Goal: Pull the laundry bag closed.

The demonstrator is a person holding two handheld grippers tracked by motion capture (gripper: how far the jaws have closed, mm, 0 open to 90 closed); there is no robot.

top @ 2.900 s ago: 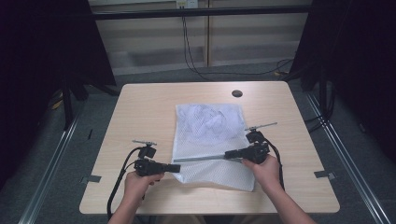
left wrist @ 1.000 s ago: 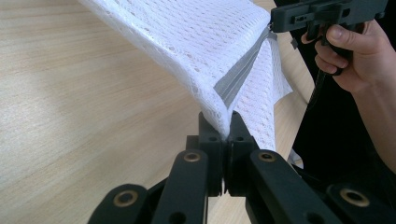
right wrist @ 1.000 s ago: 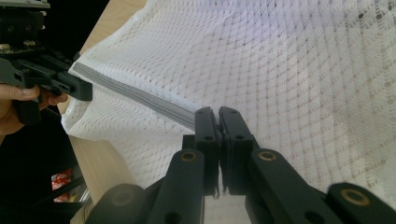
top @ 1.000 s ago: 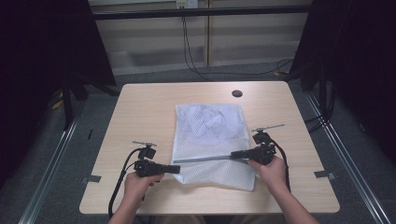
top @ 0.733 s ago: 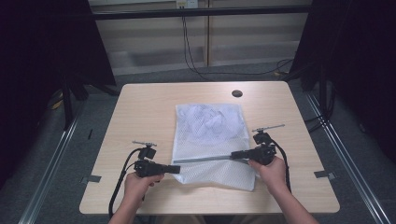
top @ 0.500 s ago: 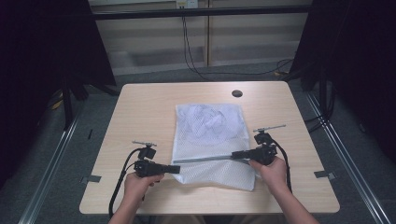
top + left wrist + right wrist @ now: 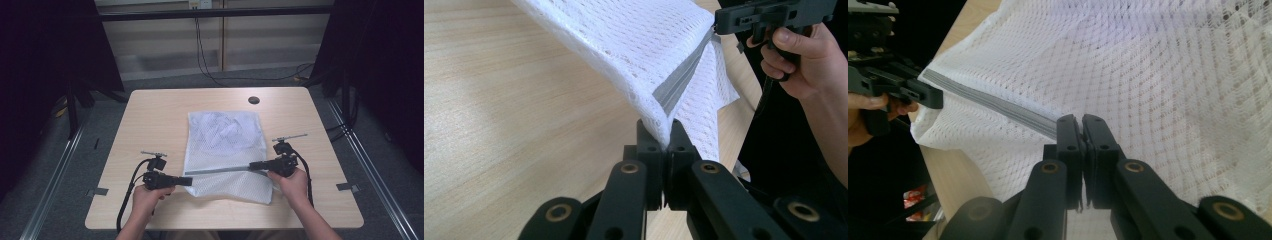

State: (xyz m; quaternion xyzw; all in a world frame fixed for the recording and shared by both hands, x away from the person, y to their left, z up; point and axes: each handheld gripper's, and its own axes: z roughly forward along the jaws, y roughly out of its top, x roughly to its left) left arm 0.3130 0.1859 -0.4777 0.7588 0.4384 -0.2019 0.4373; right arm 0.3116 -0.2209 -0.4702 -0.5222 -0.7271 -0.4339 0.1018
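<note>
White mesh bag (image 7: 223,145) lies mid-table (image 7: 150,120); left gripper (image 7: 186,181) fingers clamp its near-left edge, right gripper (image 7: 252,166) fingers pinch the grey zipper (image 7: 217,171) end. Judgement: keep zipper taut; pull level.

Table (image 7: 150,115) evenly lit from above, surroundings dark, close-ups slightly soft.

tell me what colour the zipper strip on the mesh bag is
Grey, against the white mesh bag; the zipper strip shows best in the left gripper view.

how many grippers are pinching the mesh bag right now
2. The left gripper is shut on the mesh bag at the zip's left end; the right gripper is shut at its right end.
</note>
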